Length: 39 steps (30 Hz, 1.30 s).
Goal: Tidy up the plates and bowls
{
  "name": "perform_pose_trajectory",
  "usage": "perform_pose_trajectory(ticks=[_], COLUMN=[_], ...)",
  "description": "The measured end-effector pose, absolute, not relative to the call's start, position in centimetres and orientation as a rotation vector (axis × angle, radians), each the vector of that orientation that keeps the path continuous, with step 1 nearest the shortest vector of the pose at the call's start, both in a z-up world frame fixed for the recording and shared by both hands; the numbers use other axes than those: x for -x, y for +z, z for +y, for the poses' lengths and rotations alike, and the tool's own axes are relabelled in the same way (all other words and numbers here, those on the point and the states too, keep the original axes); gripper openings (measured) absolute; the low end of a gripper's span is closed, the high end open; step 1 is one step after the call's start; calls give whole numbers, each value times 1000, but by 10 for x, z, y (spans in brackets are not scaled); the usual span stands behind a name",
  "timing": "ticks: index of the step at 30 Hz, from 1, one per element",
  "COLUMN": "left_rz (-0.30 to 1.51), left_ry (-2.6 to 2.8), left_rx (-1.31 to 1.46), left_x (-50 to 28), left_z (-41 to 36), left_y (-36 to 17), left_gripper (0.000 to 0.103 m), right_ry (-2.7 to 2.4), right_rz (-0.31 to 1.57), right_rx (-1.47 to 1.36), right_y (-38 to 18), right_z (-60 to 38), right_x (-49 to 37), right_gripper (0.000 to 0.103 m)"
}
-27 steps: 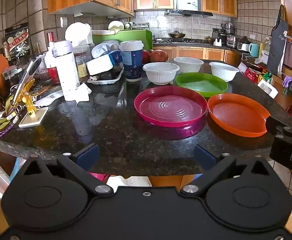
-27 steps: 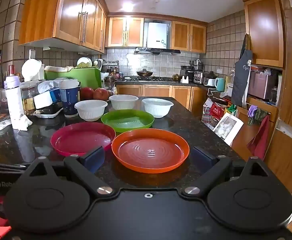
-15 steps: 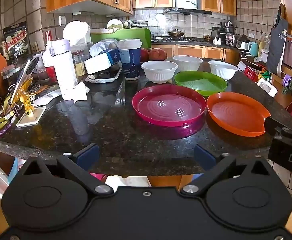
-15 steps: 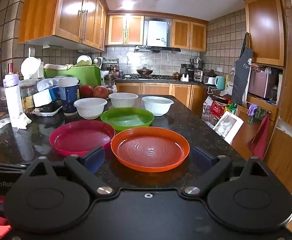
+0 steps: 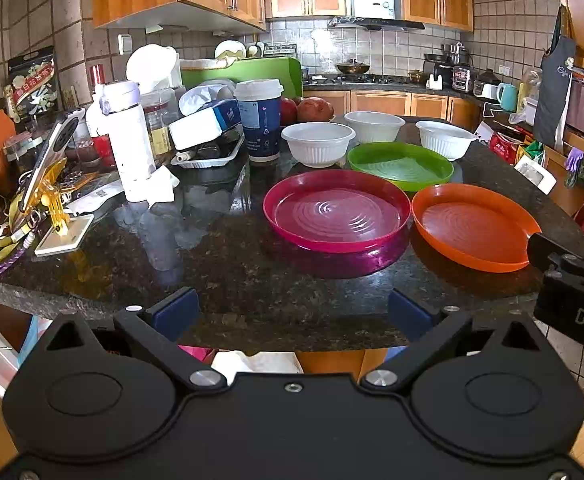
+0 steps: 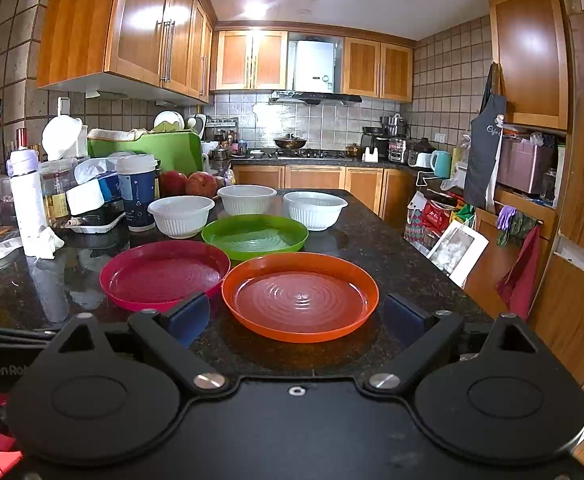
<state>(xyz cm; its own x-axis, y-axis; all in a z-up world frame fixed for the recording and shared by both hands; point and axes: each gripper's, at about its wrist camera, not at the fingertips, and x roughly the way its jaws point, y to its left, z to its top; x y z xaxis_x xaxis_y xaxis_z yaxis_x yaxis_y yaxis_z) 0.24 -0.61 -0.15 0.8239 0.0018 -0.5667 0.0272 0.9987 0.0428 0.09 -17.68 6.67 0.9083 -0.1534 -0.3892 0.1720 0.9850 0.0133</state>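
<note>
Left gripper [image 5: 292, 314] and right gripper [image 6: 296, 320]: fingers apart, empty, at lower frame edge; red plate [image 5: 336, 210], orange plate [image 6: 300, 296], green plate [image 6: 253, 236] rest on table [image 5: 211, 264]

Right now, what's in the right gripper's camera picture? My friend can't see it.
The open right gripper hangs empty at the edge of a dark counter, facing an orange plate. A pink plate sits to the left of it, a green plate behind, then three white bowls in a row.
</note>
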Motion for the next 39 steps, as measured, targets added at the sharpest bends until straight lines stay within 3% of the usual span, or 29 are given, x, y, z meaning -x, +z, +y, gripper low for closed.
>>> perform_pose_trajectory(ticks=[39], left_rz=[596], left_ry=[-16], left_rx=[-40], left_x=[4], left_z=[-1], left_y=[-1], left_gripper=[100], right_ry=[-153], right_rz=[389], right_rx=[-31], right_y=[72], right_z=[-170], right_x=[11], right_gripper=[98])
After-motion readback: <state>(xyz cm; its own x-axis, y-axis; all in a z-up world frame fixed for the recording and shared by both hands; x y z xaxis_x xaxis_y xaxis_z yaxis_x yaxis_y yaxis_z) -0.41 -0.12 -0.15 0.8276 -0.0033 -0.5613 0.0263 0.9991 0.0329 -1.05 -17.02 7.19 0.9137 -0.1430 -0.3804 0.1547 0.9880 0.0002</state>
